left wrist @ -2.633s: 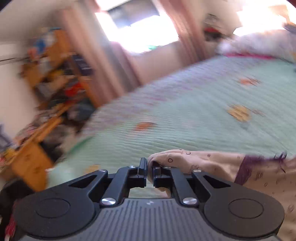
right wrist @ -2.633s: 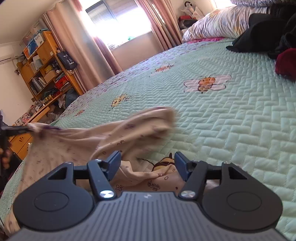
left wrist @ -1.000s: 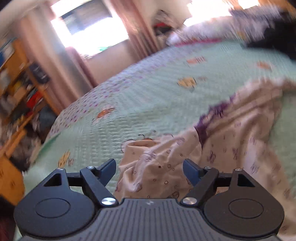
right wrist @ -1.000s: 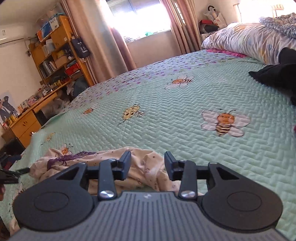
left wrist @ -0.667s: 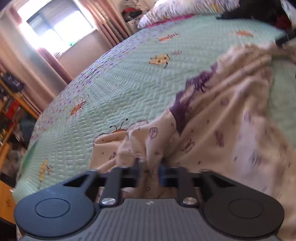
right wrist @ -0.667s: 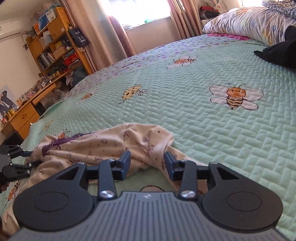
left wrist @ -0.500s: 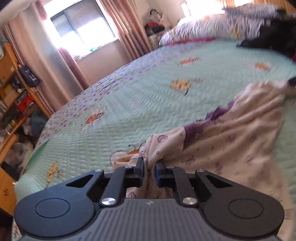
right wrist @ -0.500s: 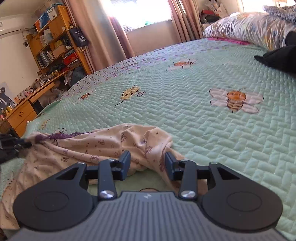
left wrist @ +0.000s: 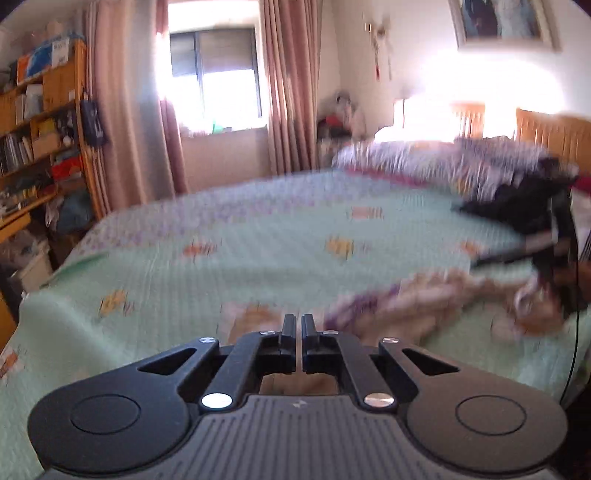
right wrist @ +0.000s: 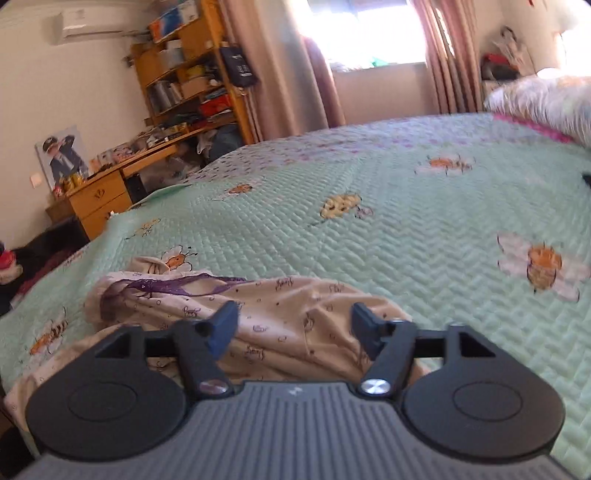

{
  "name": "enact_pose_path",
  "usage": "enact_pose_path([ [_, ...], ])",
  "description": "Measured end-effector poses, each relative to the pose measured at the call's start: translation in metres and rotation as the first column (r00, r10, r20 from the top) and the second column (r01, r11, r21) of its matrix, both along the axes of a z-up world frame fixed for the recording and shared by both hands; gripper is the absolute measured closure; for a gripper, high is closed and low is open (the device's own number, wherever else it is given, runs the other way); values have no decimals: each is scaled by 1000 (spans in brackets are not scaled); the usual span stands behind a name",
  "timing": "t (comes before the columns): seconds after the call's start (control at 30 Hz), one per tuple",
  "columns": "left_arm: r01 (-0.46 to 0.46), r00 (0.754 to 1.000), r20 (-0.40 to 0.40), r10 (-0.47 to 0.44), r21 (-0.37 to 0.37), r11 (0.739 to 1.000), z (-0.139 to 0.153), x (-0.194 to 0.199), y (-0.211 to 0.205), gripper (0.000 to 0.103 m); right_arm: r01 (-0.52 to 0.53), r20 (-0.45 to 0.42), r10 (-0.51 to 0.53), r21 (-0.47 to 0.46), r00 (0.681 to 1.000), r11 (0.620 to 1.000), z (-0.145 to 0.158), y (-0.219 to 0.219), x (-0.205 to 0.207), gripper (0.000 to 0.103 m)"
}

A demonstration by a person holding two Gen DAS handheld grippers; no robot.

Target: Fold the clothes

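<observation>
where bedspread (right wrist: 424, 221) lies bare, garment (right wrist: 288, 325) bunches near its edge.

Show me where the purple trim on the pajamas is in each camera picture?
Left wrist: the purple trim is low and right of centre, blurred, just right of the shut left gripper.
Right wrist: it sits low on the left, above the open right gripper.
Shared landmark: the window at the top of both.

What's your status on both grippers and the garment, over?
Left gripper shut, nothing visibly pinched. Right gripper open above the garment. Garment crumpled, unfolded, on the bedspread. Nothing in the way.
</observation>
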State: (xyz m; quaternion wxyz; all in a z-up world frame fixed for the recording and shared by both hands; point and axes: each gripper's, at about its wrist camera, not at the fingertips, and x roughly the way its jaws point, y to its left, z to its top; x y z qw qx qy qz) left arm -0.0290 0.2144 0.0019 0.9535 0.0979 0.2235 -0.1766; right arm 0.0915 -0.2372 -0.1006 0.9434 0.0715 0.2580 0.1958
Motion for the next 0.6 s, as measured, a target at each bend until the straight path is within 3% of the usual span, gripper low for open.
enact_pose_path([
  [0.1, -6, 1000, -21, 7, 62, 998, -17, 6, -10, 96, -13, 28, 15, -64, 999, 998, 6, 7, 20, 25],
  [0.13, -8, 1000, -28, 10, 82, 997, -23, 8, -13, 89, -15, 24, 18, -100, 1000, 995, 5, 10, 31, 24],
  [0.23, -12, 999, -48, 19, 144, 990, -40, 15, -23, 78, -47, -64, 39, -135, 997, 990, -12, 14, 70, 24],
  [0.33, -15, 997, -67, 29, 205, 979, -57, 21, -32, 73, -85, -172, 63, -124, 983, 989, -34, 15, 99, 25],
  [0.37, -8, 997, -73, 24, 211, 977, -59, 25, -35, 66, -97, -205, 72, -113, 976, 989, -42, 15, 107, 26],
  [0.43, -11, 997, -71, 27, 226, 974, -65, 31, -39, 57, -139, -239, 118, -75, 964, 987, -51, 18, 111, 55],
  [0.47, -20, 997, -68, 38, 246, 969, -68, 33, -40, 53, -162, -238, 143, -61, 961, 985, -50, 19, 102, 95],
  [0.6, -58, 996, -58, 74, 247, 967, -69, 37, -37, 52, -251, -185, 240, -39, 953, 967, -34, 20, 32, 94],
])
